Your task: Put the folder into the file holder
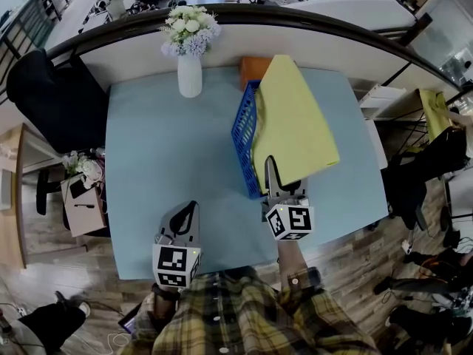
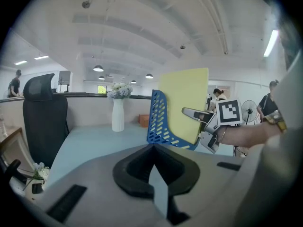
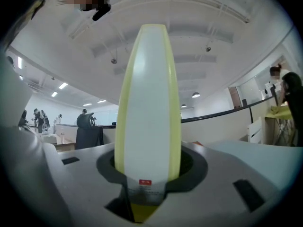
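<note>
The right gripper (image 1: 272,167), just below the middle of the head view, is clenched on the near edge of the yellow folder (image 1: 295,117). Its own view shows the folder edge-on, a white spine strip between yellow covers wedged between the jaws. The left gripper (image 1: 191,211), at the lower left of centre, has its jaws drawn together on nothing and hangs over the blue table (image 1: 162,168), well apart from the work. The folder stands in the blue mesh file holder (image 1: 244,135) right of centre. Its lower part is behind the holder's side wall and its top leans out toward the right of the frame. Whether its bottom edge already rests on the holder's floor cannot be told from these angles. It looks like a light, thin plastic or card folder: stiff enough along the spine to stand up from a single pinch, but likely to flex across its broad faces and rather slick. The spine edge, where the jaws now sit, seems the sound place to hold it, since a grip on a cover corner would probably let it bend or fan open.
</note>
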`<action>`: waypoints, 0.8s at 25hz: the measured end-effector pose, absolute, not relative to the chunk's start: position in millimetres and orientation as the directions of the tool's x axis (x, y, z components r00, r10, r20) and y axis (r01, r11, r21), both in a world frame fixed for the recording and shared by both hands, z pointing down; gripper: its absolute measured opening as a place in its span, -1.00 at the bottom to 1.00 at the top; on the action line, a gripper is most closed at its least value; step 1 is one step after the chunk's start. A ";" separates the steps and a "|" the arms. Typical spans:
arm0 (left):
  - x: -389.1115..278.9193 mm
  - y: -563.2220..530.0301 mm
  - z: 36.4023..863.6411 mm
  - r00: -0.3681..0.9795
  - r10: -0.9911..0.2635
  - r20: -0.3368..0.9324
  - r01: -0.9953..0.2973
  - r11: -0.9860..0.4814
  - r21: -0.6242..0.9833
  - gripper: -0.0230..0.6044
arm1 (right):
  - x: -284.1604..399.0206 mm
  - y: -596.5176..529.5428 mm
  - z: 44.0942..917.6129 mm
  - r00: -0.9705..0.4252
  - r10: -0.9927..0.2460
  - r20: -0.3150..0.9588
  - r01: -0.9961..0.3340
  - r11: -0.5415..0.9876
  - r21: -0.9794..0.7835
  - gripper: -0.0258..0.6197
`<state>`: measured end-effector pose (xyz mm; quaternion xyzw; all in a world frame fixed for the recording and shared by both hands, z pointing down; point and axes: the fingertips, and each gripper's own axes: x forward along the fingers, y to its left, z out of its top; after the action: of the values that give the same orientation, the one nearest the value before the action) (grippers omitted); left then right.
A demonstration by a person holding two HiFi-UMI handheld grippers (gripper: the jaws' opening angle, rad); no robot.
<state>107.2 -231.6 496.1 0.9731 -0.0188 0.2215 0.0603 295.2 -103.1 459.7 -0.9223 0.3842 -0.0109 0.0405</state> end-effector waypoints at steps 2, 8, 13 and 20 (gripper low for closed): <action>107.0 -232.4 496.7 0.901 -0.010 0.433 -0.066 -0.991 0.115 -0.96 | 294.8 -103.9 466.9 0.694 -0.720 0.017 -0.717 -0.693 -0.082 -0.44; 106.7 -237.1 498.7 0.903 -0.014 0.429 -0.078 -0.988 0.131 -0.96 | 293.3 -108.0 487.5 0.687 -0.720 0.097 -0.720 -0.693 -0.040 -0.42; 106.9 -237.1 498.5 0.903 -0.016 0.429 -0.080 -0.988 0.132 -0.96 | 292.6 -109.2 499.5 0.683 -0.716 0.144 -0.721 -0.693 -0.020 -0.41; 109.3 -237.1 501.2 0.903 -0.013 0.429 -0.080 -0.987 0.138 -0.96 | 291.2 -114.7 511.9 0.661 -0.724 0.198 -0.742 -0.670 0.028 -0.40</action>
<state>109.3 -237.1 501.2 0.9724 -0.0238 0.2190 0.0764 291.2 -114.7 511.9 -0.9097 0.4029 -0.0854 -0.0530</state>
